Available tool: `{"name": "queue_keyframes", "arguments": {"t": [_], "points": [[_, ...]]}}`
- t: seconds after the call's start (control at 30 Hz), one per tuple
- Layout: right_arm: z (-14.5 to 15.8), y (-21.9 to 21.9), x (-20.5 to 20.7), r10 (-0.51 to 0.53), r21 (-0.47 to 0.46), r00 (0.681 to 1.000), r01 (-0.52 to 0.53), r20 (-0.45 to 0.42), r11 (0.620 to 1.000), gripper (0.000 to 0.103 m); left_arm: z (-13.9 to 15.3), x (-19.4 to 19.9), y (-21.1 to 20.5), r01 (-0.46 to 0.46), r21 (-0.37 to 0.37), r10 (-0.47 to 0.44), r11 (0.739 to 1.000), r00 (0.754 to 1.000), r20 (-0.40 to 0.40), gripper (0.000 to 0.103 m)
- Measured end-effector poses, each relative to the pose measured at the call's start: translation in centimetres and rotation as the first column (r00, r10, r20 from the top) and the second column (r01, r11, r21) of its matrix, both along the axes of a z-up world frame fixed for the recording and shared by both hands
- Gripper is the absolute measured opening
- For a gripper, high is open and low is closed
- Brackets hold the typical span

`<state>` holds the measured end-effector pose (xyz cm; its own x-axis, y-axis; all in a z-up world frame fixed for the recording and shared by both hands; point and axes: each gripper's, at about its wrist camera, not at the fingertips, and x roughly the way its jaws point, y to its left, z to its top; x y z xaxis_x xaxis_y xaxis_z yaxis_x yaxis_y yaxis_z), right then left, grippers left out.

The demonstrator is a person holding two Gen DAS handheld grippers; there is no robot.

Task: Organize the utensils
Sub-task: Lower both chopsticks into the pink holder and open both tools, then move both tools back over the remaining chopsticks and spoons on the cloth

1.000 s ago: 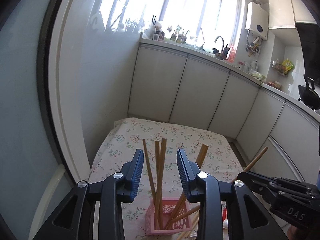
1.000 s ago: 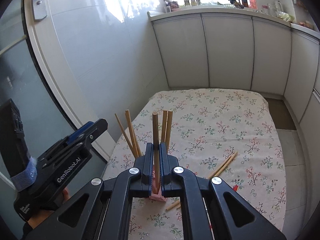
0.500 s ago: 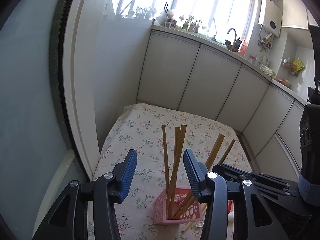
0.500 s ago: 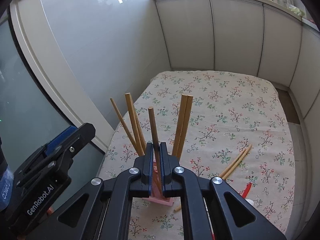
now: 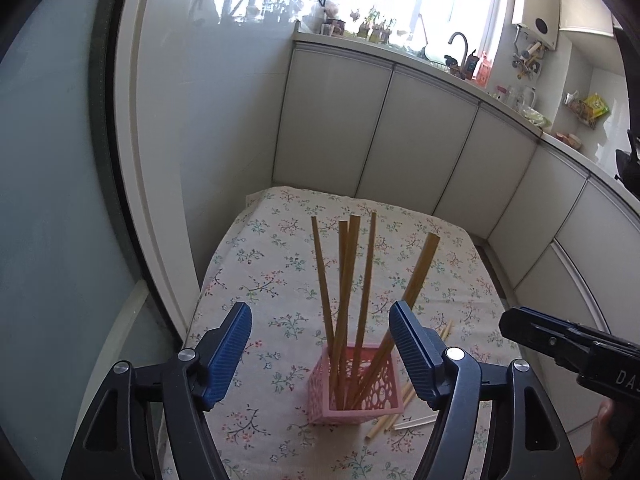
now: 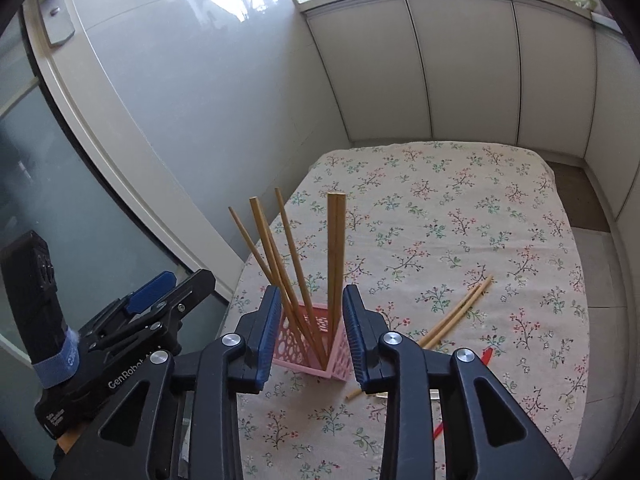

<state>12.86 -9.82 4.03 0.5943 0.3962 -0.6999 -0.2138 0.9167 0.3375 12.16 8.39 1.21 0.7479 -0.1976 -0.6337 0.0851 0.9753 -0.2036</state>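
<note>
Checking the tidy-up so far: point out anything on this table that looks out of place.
Loose chopsticks still lie flat on the floral tablecloth to the right of the pink basket, while the others stand inside it. A red item lies there too, mostly hidden behind the right gripper. Nothing looks spilled or broken.

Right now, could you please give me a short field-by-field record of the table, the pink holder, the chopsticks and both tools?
surface: table under a floral cloth
holder: pink lattice basket, upright on the cloth
in holder: five wooden chopsticks, standing and leaning apart
loose items: a pair of chopsticks lying flat on the cloth to the right of the basket
left tool: open, nothing gripped, jaws have just been opening
right tool: open, jaws have just been opening, chopsticks between them but not pressed
task state: loose chopsticks not yet in the basket
</note>
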Motion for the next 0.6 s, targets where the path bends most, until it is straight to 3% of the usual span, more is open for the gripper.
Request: {"name": "queue_keyframes", "arguments": {"t": [0.23,0.6], "points": [[-0.6,-5.5,-2.0,-0.072,-0.003,0.997,0.072,-0.033,0.997,0.054,0.3,-1.0,-3.4,0.079,0.048,-0.079,0.996,0.997,-0.003,0.081],[-3.7,-13.1,-2.5,-0.221,-0.05,0.964,0.215,-0.152,0.975,0.062,-1.3,-1.4,-11.1,0.233,0.154,-0.221,0.96,0.971,-0.093,0.085]]}}
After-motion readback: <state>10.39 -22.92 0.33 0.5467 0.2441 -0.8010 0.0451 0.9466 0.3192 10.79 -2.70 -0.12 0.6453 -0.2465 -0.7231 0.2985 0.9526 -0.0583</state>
